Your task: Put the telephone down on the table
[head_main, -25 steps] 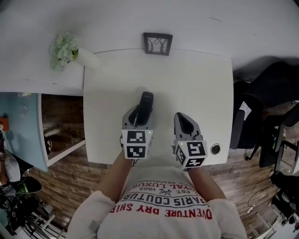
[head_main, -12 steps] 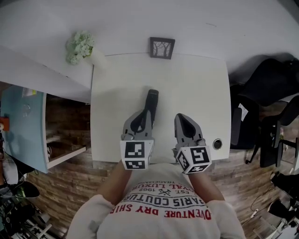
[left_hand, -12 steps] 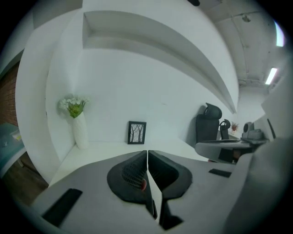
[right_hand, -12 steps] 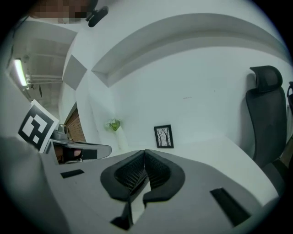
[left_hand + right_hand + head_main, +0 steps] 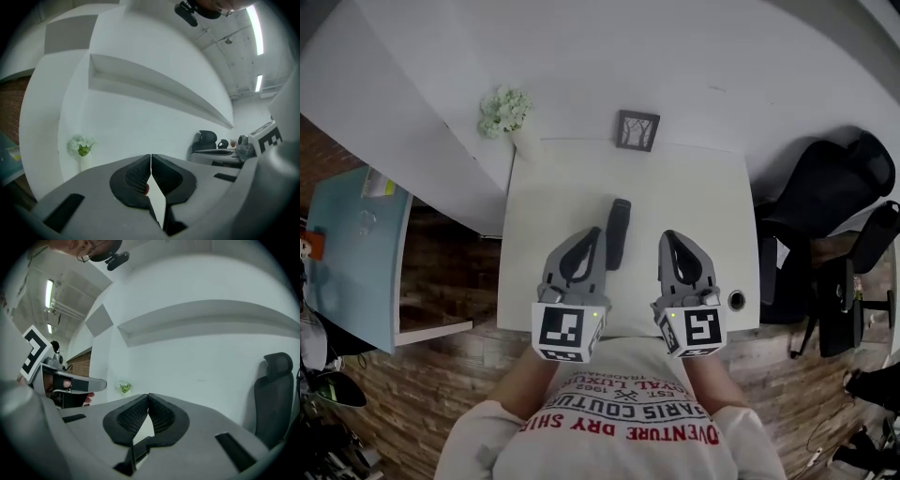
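Pale blue tabletop (image 5: pixel 356 253) fills the left edge of the head view, beside a brown brick-patterned floor (image 5: pixel 441 281). At upper left of centre, a bunch of white-green flowers in a white vase (image 5: pixel 506 112) stands by the far left corner of the white rectangular table (image 5: pixel 712 216). A small dark-framed picture (image 5: pixel 637 130) stands at the table's far edge, against the white wall (image 5: pixel 581 47).

The long black telephone handset (image 5: pixel 619 232) lies flat on the table at frame centre, uncovered. The grey left gripper (image 5: pixel 592 234) shows just left of it and the grey right gripper (image 5: pixel 671 237) to its right, so the handset appears between their tips. A round metal grommet (image 5: pixel 736 300) sits near the table's lower right corner, and black office chairs (image 5: pixel 830 187) crowd the right side.

Only the head view shows the handset and the tabletop. Both gripper views face the wall and show a long white ledge (image 5: pixel 159 89) that the head view lacks. In the left gripper view the black ribbed pads meet at their tips with nothing between them; the flowers are at lower left and a chair at right. In the right gripper view the pads are likewise together and empty, with the left gripper at the left edge and a chair at far right.
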